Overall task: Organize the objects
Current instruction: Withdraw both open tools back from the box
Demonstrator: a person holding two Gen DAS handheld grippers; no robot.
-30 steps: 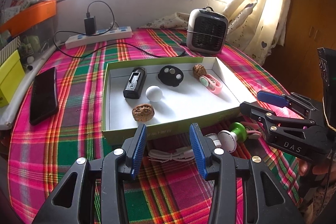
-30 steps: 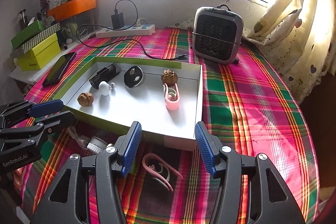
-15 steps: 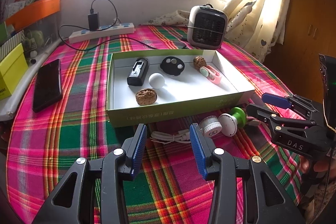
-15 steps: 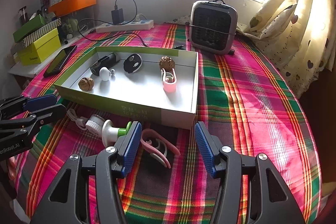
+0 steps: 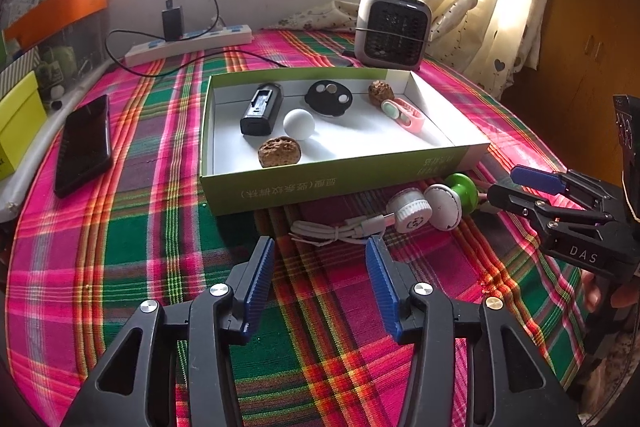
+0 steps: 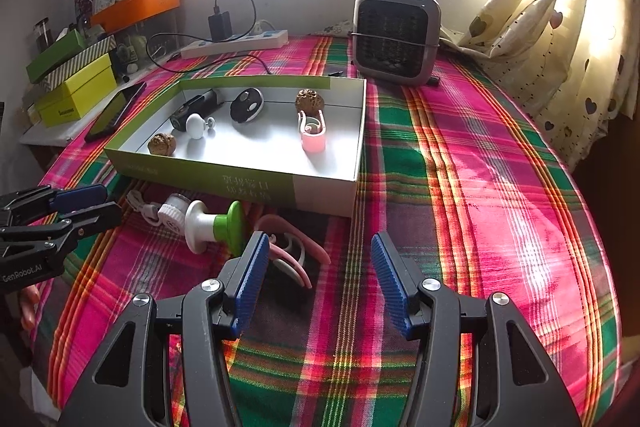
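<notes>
We held the left gripper (image 5: 320, 277) low over the plaid tabletop (image 5: 132, 239), its fingers (image 5: 260, 273) spread apart and grasping nothing. Just ahead of them lay a bundled white cable (image 5: 332, 229), then a white round cap (image 5: 410, 211) and a white-and-green knob (image 5: 452, 201), all close against the near wall of the green box (image 5: 280, 187). A pink clip (image 6: 292, 255) lay at the right end of that row, just beside the left finger of the right gripper (image 6: 318, 283), whose fingers (image 6: 386, 279) were likewise released and empty.

Inside the box sat, from left to right, a black case (image 5: 262, 109), a brown walnut (image 5: 279, 151), a white ball (image 5: 299, 123), a black oval disc (image 5: 329, 97), a second walnut (image 5: 377, 91) and a pink holder (image 5: 402, 111). We judged the sorting roughly half done: six things boxed, four left outside.

The box floor had open room at its near right part. To the right of the box the tabletop lay bare. A phone (image 5: 83, 143) lay well apart on the left; a heater (image 5: 394, 31) stood behind the box. The near wall stood between the loose things and the box floor, so we judged each would need lifting over it.
</notes>
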